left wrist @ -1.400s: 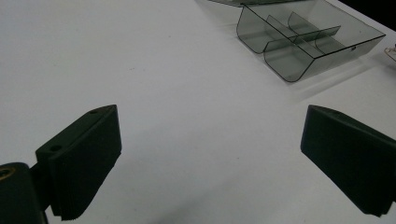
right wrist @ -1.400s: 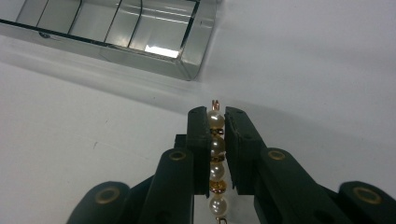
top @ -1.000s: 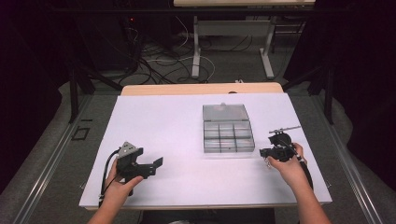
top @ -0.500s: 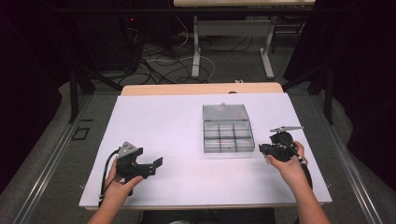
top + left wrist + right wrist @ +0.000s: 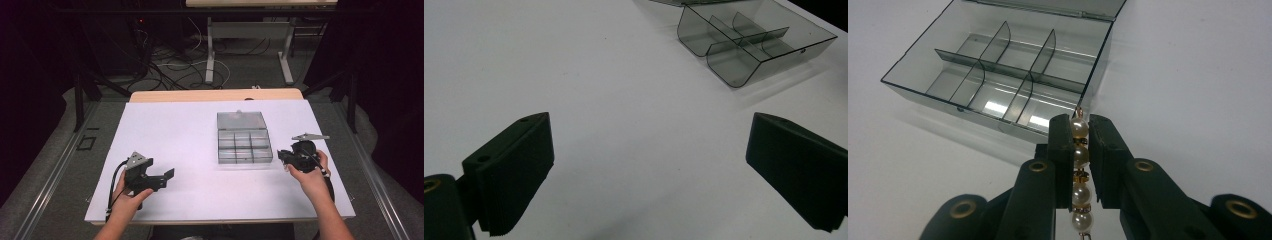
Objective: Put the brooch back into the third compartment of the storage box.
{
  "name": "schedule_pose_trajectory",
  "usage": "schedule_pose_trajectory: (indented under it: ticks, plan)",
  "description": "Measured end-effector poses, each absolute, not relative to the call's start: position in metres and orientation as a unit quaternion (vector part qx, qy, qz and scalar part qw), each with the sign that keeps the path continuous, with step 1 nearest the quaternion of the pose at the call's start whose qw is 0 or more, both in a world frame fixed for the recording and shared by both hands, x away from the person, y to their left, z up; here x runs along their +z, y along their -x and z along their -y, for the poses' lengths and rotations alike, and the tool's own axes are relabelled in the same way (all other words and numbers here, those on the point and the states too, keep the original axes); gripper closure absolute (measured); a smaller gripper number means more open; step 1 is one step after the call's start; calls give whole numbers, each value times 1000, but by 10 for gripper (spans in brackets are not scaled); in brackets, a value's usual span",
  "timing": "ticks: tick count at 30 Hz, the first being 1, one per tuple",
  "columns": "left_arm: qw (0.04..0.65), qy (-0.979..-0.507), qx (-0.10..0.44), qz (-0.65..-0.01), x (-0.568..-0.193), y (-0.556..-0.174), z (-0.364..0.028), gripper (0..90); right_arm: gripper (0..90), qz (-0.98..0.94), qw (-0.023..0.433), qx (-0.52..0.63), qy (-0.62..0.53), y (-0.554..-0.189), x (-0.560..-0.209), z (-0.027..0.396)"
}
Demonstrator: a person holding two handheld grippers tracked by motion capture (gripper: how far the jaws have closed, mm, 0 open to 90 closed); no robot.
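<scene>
Pearl strand (image 5: 1079,165) is clamped between the closed jaws of the right gripper (image 5: 1079,125), beside the compartment box (image 5: 998,75). Left gripper (image 5: 649,165) is held wide open, nothing grasped.

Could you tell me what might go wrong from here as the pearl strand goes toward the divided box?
The right gripper pinches the pearl strand on round beads, so it could slip or twist out. The clear box has narrow compartments with thin dividers; the strand might straddle one. The box looks light, and a nudge could slide it.

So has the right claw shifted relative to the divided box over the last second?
No real shift. In the high view the right claw sits just off the near right corner of the divided box, as before, clamped on the pearl string.
</scene>
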State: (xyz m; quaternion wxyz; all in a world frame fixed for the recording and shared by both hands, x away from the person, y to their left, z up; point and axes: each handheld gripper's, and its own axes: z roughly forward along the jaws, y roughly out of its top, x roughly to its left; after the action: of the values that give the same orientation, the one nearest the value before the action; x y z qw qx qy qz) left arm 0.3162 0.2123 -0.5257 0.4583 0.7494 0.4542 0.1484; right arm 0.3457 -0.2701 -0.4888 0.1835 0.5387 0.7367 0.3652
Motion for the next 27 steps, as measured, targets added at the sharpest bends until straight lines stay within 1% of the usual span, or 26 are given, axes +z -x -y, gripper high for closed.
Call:
schedule_pose_trajectory:
  ticks: [27]
  plan:
    - [459, -749, 152, -454, -525, -316, -212, 53, 808, -719, 221, 408, -518, -341, -478, 264]
